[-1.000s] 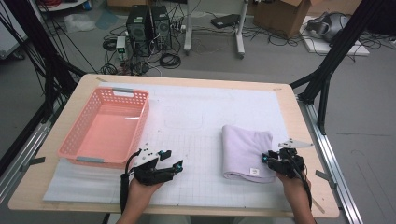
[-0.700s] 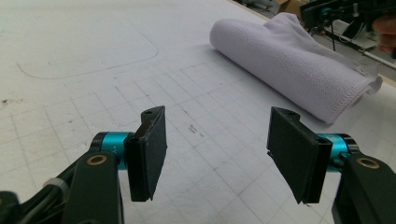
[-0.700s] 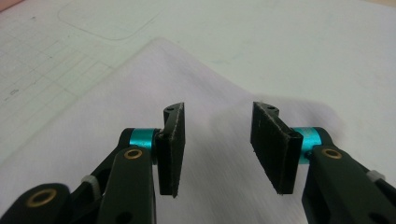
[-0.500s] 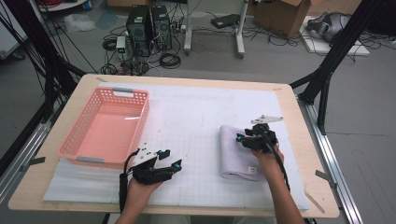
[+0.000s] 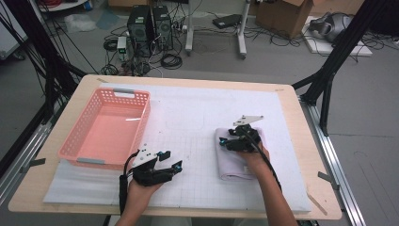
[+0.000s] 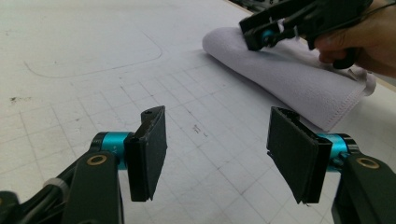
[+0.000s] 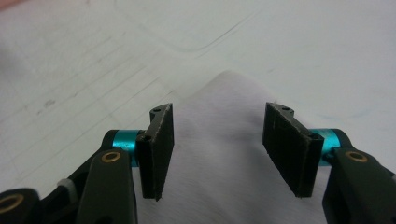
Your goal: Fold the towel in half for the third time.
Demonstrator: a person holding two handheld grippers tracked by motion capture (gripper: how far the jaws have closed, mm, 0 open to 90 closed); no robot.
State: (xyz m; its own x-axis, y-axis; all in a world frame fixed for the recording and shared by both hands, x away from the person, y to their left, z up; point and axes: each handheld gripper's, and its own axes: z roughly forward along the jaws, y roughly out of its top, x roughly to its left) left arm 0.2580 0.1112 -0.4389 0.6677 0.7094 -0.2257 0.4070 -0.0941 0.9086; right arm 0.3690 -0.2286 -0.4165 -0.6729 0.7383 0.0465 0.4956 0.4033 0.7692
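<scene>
A folded pale lilac towel (image 5: 234, 165) lies on the white gridded mat (image 5: 197, 108), right of centre. My right gripper (image 5: 225, 138) hovers over the towel's far left corner. In the right gripper view, that right gripper (image 7: 217, 149) is open; its jaws have just been opening, and the towel (image 7: 224, 191) lies below them with nothing pressed between the pads. My left gripper (image 5: 172, 160) rests low near the mat's front, open and empty. In the left gripper view, its own jaws (image 6: 217, 154) point across the mat toward the towel (image 6: 289, 77) and the right gripper (image 6: 256, 33).
A pink plastic basket (image 5: 80, 150) stands empty on the left of the mat. The wooden table edge (image 5: 310, 141) runs along the right. Black frame legs, computer towers and cables sit on the floor beyond the table.
My right hand has swept from the towel's near right corner to its far left end, and its jaws stand wider. The towel looks narrower than before. The left hand has not moved.
</scene>
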